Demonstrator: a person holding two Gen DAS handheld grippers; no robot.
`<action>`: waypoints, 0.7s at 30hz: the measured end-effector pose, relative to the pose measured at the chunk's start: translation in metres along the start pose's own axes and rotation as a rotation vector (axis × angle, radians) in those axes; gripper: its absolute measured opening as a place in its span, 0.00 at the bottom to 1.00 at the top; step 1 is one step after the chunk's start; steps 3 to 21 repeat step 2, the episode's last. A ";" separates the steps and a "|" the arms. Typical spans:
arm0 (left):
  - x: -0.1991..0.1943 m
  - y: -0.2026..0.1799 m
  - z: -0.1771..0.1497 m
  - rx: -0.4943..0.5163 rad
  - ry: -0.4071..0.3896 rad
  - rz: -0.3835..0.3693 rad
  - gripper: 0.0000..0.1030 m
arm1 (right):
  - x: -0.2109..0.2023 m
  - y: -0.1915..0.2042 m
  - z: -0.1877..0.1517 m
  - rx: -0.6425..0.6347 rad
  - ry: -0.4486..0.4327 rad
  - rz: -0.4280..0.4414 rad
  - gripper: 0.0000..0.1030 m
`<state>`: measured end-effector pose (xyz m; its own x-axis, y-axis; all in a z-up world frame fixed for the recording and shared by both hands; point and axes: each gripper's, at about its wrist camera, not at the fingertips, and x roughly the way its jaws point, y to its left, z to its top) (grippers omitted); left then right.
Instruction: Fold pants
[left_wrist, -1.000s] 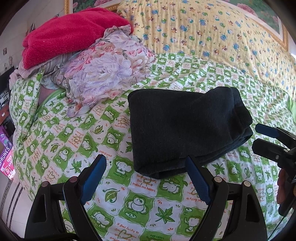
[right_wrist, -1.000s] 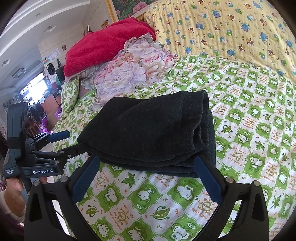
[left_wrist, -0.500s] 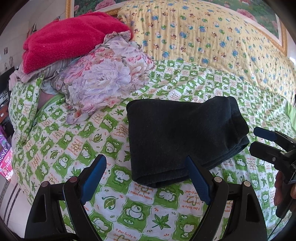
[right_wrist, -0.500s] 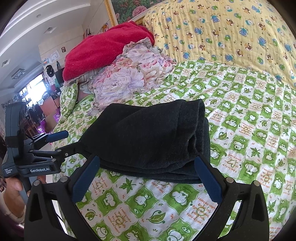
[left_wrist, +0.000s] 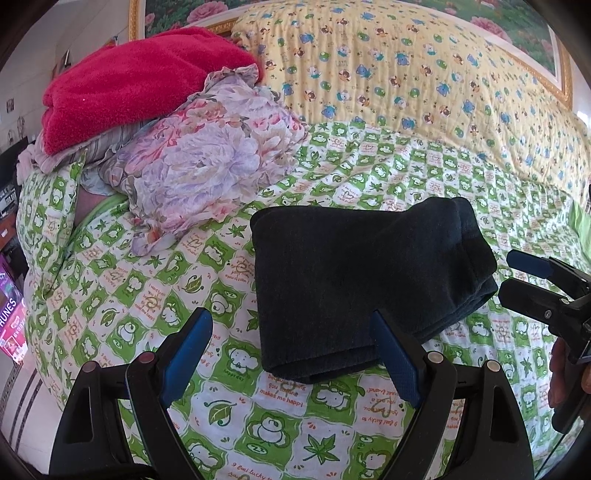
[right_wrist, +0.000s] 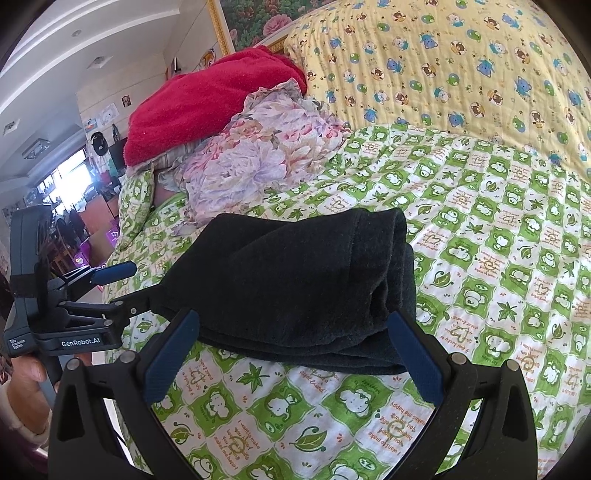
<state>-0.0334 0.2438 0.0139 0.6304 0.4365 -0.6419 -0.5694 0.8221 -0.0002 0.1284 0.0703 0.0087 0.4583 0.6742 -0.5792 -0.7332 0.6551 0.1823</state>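
At the far left of the left wrist view a red blanket (left_wrist: 140, 85) sits on top of a heap of bedding, and a floral cloth (left_wrist: 199, 162) spills down from it onto the green-checked bedsheet (left_wrist: 122, 280). Next along, the left gripper (left_wrist: 291, 354) hangs low over the sheet with its blue-padded fingers (left_wrist: 186, 354) spread wide and nothing between them. The dark pants (left_wrist: 354, 280) lie folded into a thick rectangular bundle on the sheet, just beyond that gripper, their near edge partly behind its right finger. A yellow quilt (left_wrist: 406, 81) printed with bears covers the bed behind. At the right edge the right gripper (left_wrist: 517, 277) reaches in from the side, its two fingers apart, its tips just beside the bundle's right end without touching it.

In the right wrist view the left gripper (right_wrist: 136, 288) appears at the left, its lower finger at the bundle's corner; contact there cannot be told. The pants (right_wrist: 303, 288) fill the centre, stacked layers showing along the right edge. The right gripper (right_wrist: 291, 354) stands open in front of them, empty.
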 end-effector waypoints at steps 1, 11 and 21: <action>0.001 -0.001 0.002 0.001 0.001 0.001 0.85 | 0.000 0.000 0.001 0.000 -0.001 -0.002 0.99; 0.002 -0.001 0.004 0.001 0.005 -0.001 0.85 | 0.000 -0.001 0.002 0.002 -0.003 -0.005 0.99; 0.002 -0.001 0.004 0.001 0.005 -0.001 0.85 | 0.000 -0.001 0.002 0.002 -0.003 -0.005 0.99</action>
